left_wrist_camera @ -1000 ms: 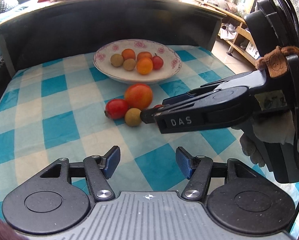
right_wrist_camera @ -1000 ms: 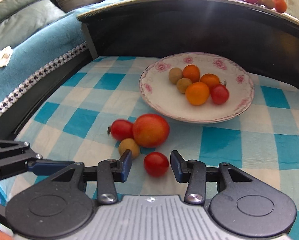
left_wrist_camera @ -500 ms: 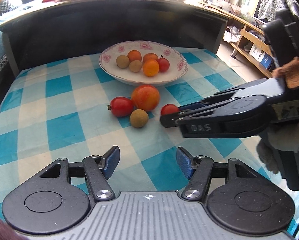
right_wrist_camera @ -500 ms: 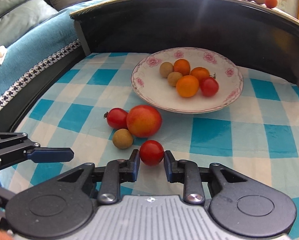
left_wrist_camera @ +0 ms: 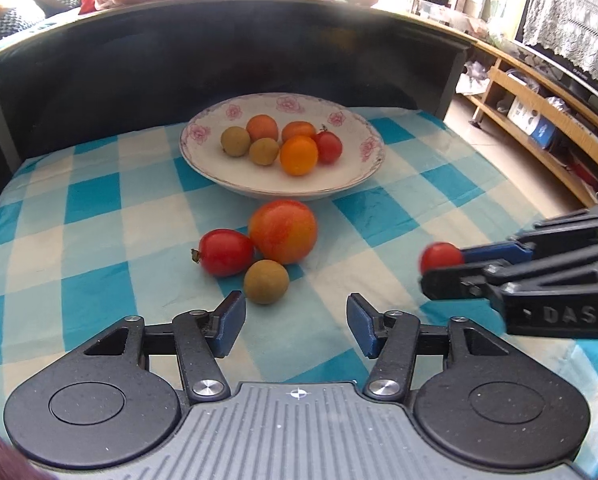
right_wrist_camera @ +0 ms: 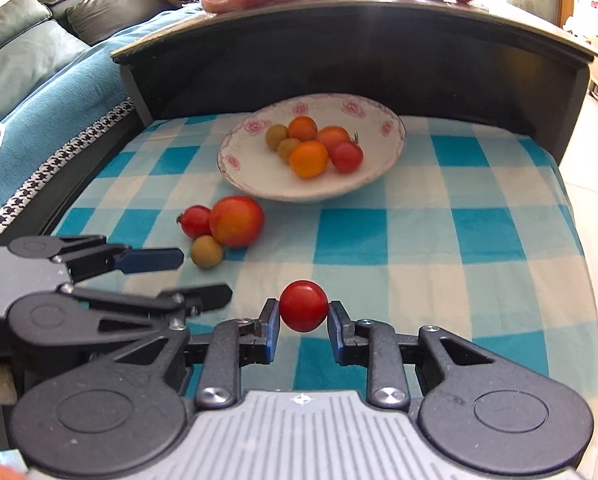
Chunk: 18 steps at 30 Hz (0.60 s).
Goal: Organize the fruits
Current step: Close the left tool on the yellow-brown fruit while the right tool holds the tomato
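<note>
Right wrist view shows my right gripper (right_wrist_camera: 303,316) pinching a cherry tomato (right_wrist_camera: 303,306) between its pads, raised above the checked cloth (right_wrist_camera: 479,240), likely bound for the bowl (right_wrist_camera: 391,148). My left gripper (left_wrist_camera: 295,324) hangs spread and empty beside the brown fruit (left_wrist_camera: 266,281), probably next.

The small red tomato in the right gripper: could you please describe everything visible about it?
The small red tomato is round, smooth and glossy, with no stem showing. It sits pinched between the blue-padded fingers of the right gripper, apart from the other fruit, seemingly lifted off the checked tablecloth.
</note>
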Available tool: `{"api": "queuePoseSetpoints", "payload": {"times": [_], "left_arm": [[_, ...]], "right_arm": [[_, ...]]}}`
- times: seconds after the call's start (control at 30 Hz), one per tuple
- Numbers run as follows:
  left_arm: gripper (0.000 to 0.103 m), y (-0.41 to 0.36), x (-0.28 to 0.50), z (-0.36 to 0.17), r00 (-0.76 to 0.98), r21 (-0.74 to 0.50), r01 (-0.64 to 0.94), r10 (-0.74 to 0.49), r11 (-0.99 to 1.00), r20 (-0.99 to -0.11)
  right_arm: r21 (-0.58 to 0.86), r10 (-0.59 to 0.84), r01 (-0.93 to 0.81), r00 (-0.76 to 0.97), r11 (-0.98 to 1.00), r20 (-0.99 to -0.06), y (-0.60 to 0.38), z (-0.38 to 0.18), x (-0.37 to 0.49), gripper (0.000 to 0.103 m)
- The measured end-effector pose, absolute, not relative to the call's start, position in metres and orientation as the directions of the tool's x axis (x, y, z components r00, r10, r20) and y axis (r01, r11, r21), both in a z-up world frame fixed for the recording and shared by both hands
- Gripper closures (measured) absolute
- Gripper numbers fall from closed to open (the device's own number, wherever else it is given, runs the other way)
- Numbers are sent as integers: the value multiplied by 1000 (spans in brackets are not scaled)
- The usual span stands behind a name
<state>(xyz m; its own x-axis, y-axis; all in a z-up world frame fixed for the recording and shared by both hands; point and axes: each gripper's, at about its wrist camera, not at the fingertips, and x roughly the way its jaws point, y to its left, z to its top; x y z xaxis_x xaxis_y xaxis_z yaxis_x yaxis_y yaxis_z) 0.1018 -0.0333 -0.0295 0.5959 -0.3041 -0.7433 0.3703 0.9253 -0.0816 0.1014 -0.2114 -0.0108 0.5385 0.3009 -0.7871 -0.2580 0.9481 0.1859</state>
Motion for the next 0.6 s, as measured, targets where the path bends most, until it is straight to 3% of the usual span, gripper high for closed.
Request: {"api": "queuePoseSetpoints", "payload": {"times": [0.27, 0.4, 0.6], "left_arm": [[52, -39, 117, -34, 612, -72, 332, -273, 941, -743], [65, -40, 115, -37, 619, -57, 333, -263, 941, -740], [67, -35, 106, -33, 601, -49, 358, -270, 933, -752]], "right_arm": [[197, 298, -240, 530, 951, -794, -219, -17, 99, 73], [198, 300, -244, 523, 949, -798, -217, -20, 98, 73], [191, 299, -254, 506, 948, -809, -211, -25, 92, 73]]}}
